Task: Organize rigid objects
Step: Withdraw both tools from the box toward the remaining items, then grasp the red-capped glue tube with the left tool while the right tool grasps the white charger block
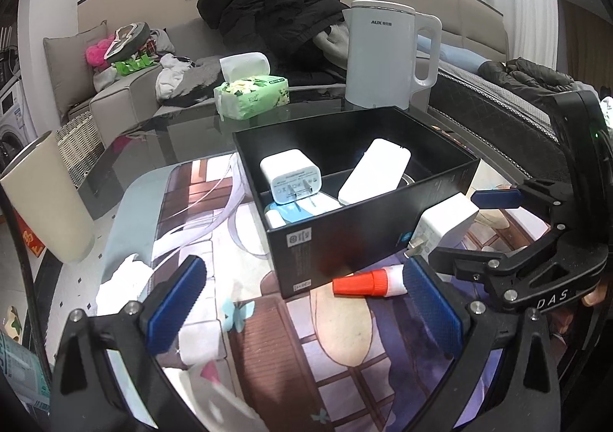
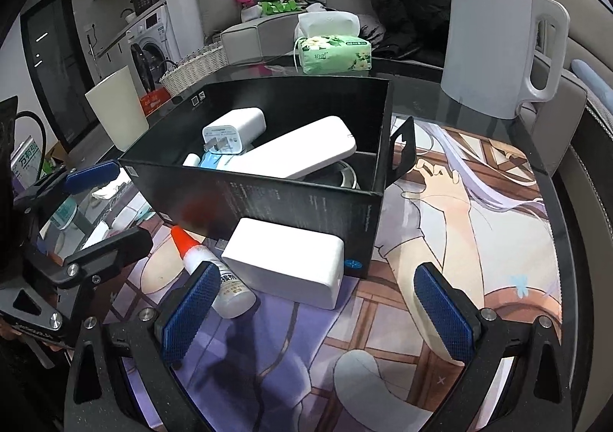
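A black box (image 1: 345, 240) (image 2: 268, 198) stands on the printed mat and holds a white plug charger (image 1: 289, 175) (image 2: 233, 129), a white power bank (image 1: 373, 171) (image 2: 299, 152) and a small blue-and-white item (image 1: 283, 211). A white charger block (image 1: 446, 223) (image 2: 285, 265) lies on the mat outside the box, against its wall. A glue bottle with an orange cap (image 1: 367, 280) (image 2: 207, 267) lies beside it. My left gripper (image 1: 306, 301) is open and empty, with the bottle near its right finger. My right gripper (image 2: 318, 313) is open and empty, just short of the block.
A white kettle (image 1: 383, 53) (image 2: 498, 41), a green tissue pack (image 1: 251, 95) (image 2: 335, 53) and a cream cup (image 1: 46, 198) (image 2: 117, 110) stand on the glass table. Crumpled tissue (image 1: 126, 286) lies at the mat's left. A sofa with clothes is behind.
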### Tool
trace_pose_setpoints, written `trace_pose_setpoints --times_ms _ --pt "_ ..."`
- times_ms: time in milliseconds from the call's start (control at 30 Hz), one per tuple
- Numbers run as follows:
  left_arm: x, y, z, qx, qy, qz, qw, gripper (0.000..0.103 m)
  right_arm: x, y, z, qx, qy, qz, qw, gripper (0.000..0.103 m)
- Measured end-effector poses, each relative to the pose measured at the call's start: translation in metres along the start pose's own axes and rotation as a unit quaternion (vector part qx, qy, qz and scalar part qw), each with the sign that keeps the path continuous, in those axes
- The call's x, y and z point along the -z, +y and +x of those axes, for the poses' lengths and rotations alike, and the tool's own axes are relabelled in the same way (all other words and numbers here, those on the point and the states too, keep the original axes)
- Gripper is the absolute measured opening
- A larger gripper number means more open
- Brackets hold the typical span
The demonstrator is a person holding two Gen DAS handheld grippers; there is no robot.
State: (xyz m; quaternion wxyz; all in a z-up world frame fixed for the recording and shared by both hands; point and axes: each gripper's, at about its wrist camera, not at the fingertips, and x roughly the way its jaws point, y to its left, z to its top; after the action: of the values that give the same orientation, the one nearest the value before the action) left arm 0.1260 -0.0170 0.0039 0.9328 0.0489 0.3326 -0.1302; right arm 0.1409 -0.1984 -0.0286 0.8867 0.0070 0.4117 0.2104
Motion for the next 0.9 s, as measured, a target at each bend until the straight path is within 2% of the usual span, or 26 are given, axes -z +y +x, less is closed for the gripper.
trace_pose_setpoints --times_ms 567,900 --pt "0.014 0.016 0.003 0.003 0.025 -0.013 0.9996 0.103 -0.009 0.009 0.014 0.020 0.015 0.009 1.000 0.103" --pt "0.013 0.009 0.006 0.008 0.040 -0.001 0.9992 0.103 -0.008 -0.001 0.016 0.037 0.029 0.025 0.999 0.103"
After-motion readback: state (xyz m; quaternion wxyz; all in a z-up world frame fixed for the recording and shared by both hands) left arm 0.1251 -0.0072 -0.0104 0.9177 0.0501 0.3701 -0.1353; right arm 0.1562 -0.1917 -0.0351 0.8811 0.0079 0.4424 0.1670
